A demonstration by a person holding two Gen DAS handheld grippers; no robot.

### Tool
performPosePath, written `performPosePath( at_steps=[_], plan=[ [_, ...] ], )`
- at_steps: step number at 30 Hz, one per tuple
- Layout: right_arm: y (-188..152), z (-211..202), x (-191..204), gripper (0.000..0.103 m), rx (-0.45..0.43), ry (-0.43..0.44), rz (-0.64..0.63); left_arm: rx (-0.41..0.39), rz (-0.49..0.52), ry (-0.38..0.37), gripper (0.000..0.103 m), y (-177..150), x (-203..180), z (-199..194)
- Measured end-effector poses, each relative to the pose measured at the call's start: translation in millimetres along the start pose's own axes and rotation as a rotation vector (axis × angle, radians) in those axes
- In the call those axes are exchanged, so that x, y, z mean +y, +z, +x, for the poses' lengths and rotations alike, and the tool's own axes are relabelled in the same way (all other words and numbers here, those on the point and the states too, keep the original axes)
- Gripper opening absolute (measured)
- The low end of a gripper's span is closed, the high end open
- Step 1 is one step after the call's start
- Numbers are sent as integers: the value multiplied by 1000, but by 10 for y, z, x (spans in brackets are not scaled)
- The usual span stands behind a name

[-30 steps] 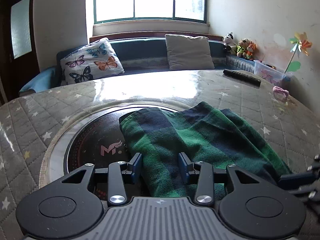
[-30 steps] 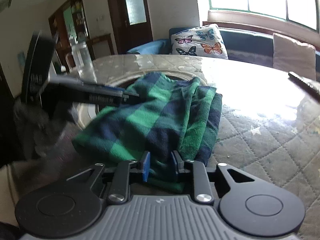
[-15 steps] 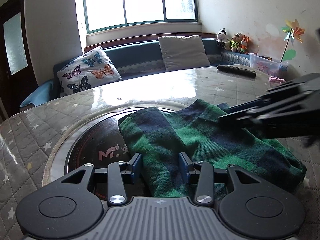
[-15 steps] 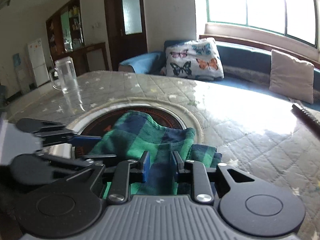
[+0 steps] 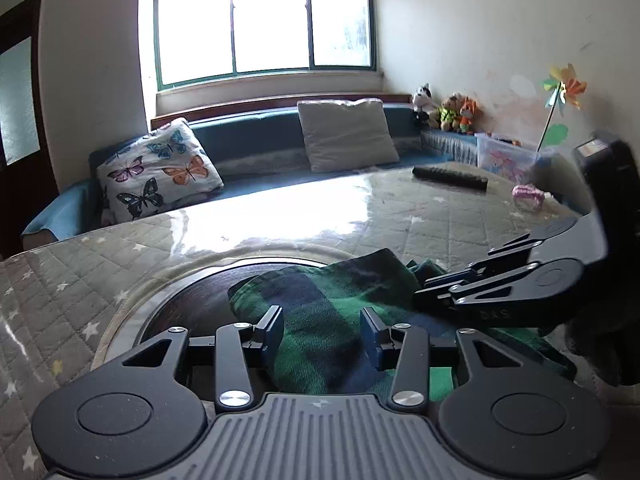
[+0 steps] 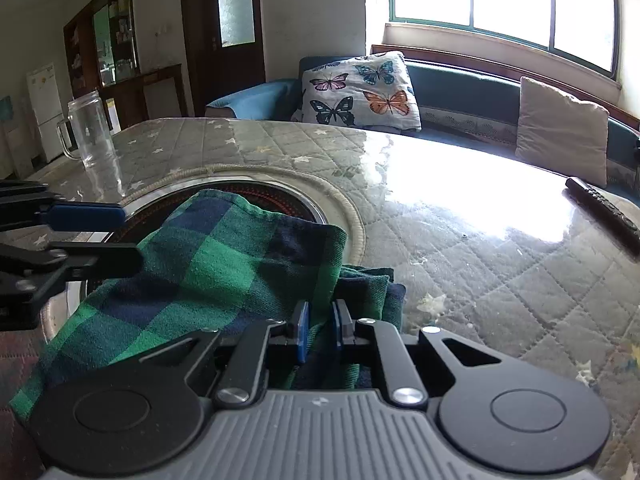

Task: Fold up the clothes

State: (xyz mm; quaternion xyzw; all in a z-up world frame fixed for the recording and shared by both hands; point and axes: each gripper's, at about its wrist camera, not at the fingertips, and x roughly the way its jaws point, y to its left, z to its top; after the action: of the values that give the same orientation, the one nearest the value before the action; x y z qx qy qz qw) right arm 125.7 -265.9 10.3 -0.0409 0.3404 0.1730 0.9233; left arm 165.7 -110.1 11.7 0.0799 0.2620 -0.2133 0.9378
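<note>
Green-and-navy checked cloth (image 6: 224, 280) lying bunched on the desk (image 6: 500, 280), partly over the dark round inset (image 5: 192, 304) at its middle, already doubled over into layers.

Right gripper (image 6: 320, 328) low at the near right edge of the cloth, fingers (image 6: 301, 330) closing on a thin pinch of fabric; gap nearly gone, cloth plainly between the pads. Seen from the left wrist view, same gripper (image 5: 436, 284) reaching in from the right over the cloth's far side.

Left gripper (image 5: 320, 330) set over the near left part of the cloth, fingers (image 5: 272, 326) roughly half open, straddling a fold of fabric. Pads look to stand beside the cloth rather than squeeze it, though contact on the inner faces hard to judge. In the right wrist view, left gripper (image 6: 120, 236) level above the cloth's left edge.

Step in hand, by the look of it: taking hold of two points along the near edge ahead of another fold. Right pinch almost made; left pinch not yet.

Next move probably calls for finishing the right grip, shutting the left on its own bit of edge, then lifting both together and carrying the edge across evenly, keeping layers from slipping.

Elsewhere: glass mug (image 6: 92, 132) far left, remote (image 5: 450, 177) far right, both well apart from the cloth.
</note>
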Motion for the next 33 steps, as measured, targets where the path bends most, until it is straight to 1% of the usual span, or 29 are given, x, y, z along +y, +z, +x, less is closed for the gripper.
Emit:
performPosePath(
  at_steps=[2, 5, 7, 10, 13, 17, 19, 21, 23, 28, 33],
  plan=[
    [-14, -4, -11, 11, -5, 3, 0, 29, -32, -11, 32, 8, 48, 133],
    [-28, -2, -15, 11, -7, 9, -6, 68, -51, -28, 26, -11, 71, 294],
    [-38, -1, -17, 11, -9, 13, -10, 87, -43, -33, 26, -44, 50, 374],
    [-16, -14, -42, 11, -8, 19, -8, 86, -26, -30, 26, -52, 14, 381],
    [27, -40, -64, 11, -11, 23, -2, 64, -47, -46, 26, 38, 47, 318],
    [109, -52, -38, 11, -37, 23, -22, 40, -59, -31, 27, 164, 86, 333],
    [160, -12, -25, 11, -41, 14, -37, 68, -67, -21, 27, 179, 102, 435],
    [163, 72, -44, 11, -18, 4, -39, 99, -73, -21, 27, 148, 114, 527],
    [150, 113, -64, 11, -11, 3, -37, 107, -72, -20, 27, 110, 109, 545],
    [120, -93, -16, 18, -41, 12, -61, 84, -63, -30, 27, 95, 94, 393],
    [17, -407, 179, 18, -69, 60, -106, 69, -38, -50, 27, 50, 33, 196]
  ],
)
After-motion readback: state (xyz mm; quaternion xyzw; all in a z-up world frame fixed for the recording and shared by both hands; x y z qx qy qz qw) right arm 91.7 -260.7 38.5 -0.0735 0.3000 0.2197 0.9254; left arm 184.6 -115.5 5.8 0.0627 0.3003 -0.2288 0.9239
